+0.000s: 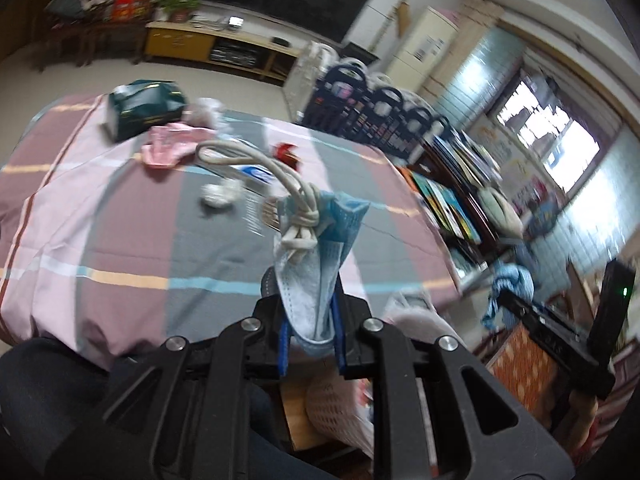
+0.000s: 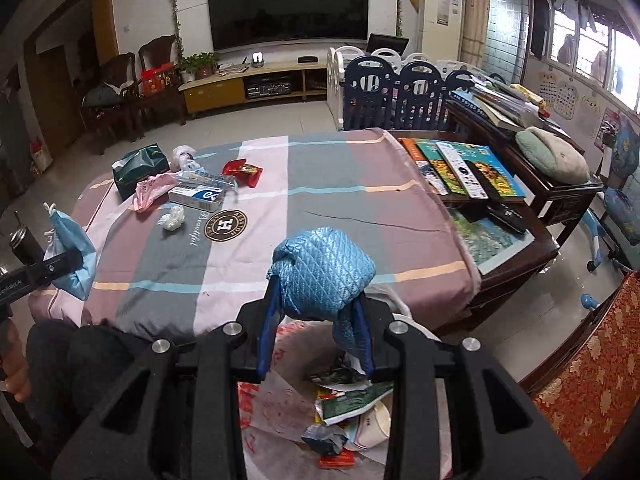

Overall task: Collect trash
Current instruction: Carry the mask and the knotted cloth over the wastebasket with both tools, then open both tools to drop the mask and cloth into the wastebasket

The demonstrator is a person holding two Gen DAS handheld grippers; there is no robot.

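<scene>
My left gripper (image 1: 310,304) is shut on a blue face mask (image 1: 316,264) with knotted white ear loops, held above the table's near edge. It also shows at the left of the right wrist view (image 2: 72,256). My right gripper (image 2: 316,300) is shut on a crumpled blue quilted wrapper (image 2: 324,272), held over a trash bag (image 2: 280,408) below the table edge with wrappers inside. On the striped tablecloth (image 2: 320,184) lie a crumpled tissue (image 2: 172,218), a pink wrapper (image 2: 150,190), a red wrapper (image 2: 242,171), a white-blue box (image 2: 196,196) and a clear plastic bag (image 2: 184,156).
A dark green tissue pack (image 2: 140,168) stands at the table's far left. A dark side table (image 2: 508,216) with books and remotes stands on the right. A playpen fence (image 2: 400,88) and TV cabinet (image 2: 256,84) are beyond. A person's leg (image 2: 80,360) is at lower left.
</scene>
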